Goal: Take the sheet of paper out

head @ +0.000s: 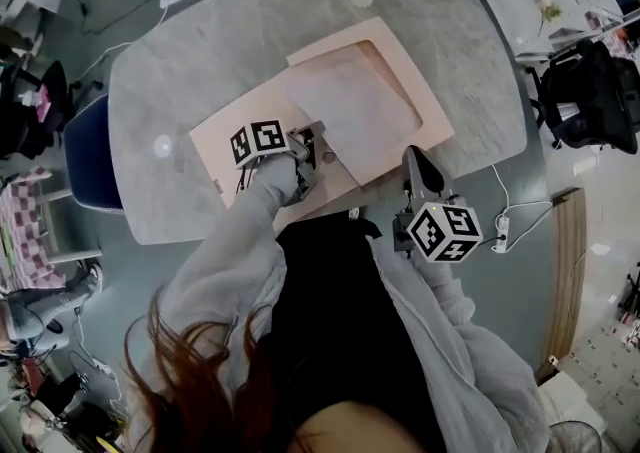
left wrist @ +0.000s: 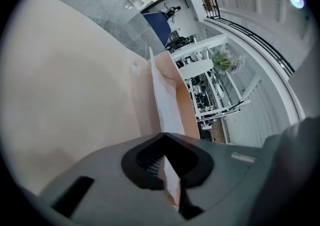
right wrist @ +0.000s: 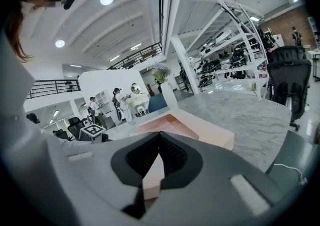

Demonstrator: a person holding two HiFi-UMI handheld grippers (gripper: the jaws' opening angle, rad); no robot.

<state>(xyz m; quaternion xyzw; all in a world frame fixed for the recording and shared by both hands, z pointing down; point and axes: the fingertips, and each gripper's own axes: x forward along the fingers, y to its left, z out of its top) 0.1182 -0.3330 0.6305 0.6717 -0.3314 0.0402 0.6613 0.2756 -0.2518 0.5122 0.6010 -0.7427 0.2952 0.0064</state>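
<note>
I find the left tongs (head: 312, 144) pressed shut on the sheet of paper (head: 345, 116), which lies partly drawn out of the peach envelope (head: 408, 76) on the tabletop (head: 180, 71). The right tongs (head: 413, 153) pinch the envelope's near edge.

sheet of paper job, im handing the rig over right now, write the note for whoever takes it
Left gripper: shut on the near edge of the thin white sheet of paper.
Right gripper: shut on the near edge of the flat peach cardboard folder.
Where: the folder lies open on the grey marbled oval table. The sheet lies across it, mostly inside the folder's raised frame.
Done: both grips are set.
Left to do: the sheet is not yet out. Probably draw it clear with the left gripper while the right holds the folder down, slowly so it doesn't tear.
</note>
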